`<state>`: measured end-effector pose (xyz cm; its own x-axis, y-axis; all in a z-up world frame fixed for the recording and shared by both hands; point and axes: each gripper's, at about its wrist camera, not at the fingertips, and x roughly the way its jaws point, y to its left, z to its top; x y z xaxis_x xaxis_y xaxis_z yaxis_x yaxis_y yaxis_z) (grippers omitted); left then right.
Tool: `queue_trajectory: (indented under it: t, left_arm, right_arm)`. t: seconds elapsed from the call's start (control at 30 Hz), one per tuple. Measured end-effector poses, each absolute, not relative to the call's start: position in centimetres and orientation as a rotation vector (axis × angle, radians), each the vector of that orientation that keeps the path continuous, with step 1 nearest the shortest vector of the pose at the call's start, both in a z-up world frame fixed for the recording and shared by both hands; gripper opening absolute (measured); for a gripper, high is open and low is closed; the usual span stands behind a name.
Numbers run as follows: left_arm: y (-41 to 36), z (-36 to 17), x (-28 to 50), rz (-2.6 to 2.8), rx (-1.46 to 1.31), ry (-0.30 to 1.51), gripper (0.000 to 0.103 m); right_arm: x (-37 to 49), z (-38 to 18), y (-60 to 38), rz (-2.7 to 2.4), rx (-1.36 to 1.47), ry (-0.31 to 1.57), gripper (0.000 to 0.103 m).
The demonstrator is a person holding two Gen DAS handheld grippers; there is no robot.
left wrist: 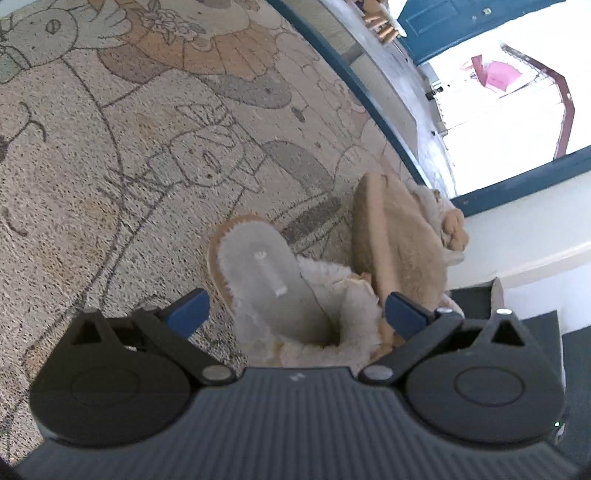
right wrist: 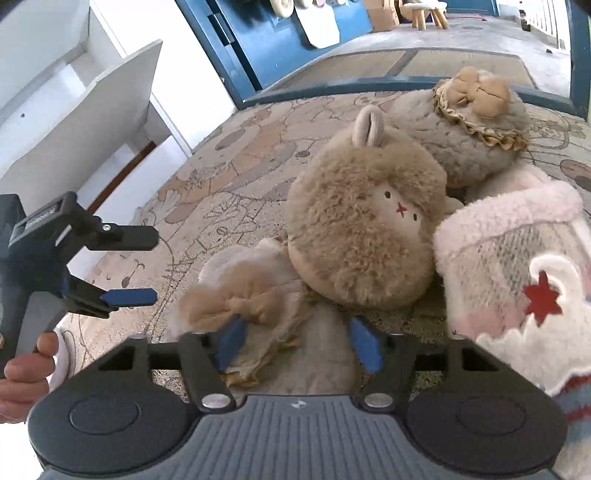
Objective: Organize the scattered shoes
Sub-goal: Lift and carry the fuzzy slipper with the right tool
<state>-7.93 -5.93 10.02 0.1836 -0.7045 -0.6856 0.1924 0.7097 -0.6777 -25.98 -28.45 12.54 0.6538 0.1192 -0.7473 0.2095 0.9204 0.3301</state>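
In the left wrist view my left gripper is open over a fuzzy slipper with a grey insole. The slipper's mouth lies between the blue pads, which stand clear of it. A tan slipper lies on its side just right of it. In the right wrist view my right gripper is open around a beige bow slipper, with the pads close to its sides. Beyond it a bear-face slipper, a grey bow slipper and a pink plaid slipper are piled together. The left gripper hangs open at the left, held by a hand.
All the slippers lie on a cartoon-patterned rug. A blue threshold and blue door bound the rug's far side. A white cabinet stands at the left, and a wooden stool is beyond the doorway.
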Motion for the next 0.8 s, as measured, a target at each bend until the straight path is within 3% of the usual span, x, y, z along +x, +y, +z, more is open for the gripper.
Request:
queue_trajectory:
  t: [0.13,0.43,0.8]
  left_arm:
    - [-6.5,9.9,-8.6,-0.708,-0.476,1.241,0.103]
    - [-7.4,9.8,-9.8,-0.721,-0.421,1.257,0.103]
    - [-8.9,10.8,-9.7,-0.712,-0.336,1.227,0.103]
  right_arm:
    - [-26.3,12.3,-26.6,0.008,0.305,0.897,0.089]
    - [-26.4,12.4,-24.5,0.044,0.152,0.91,0.091]
    - [-26.1,17.1,-29.4,-0.115,0.183,0.77,0.097]
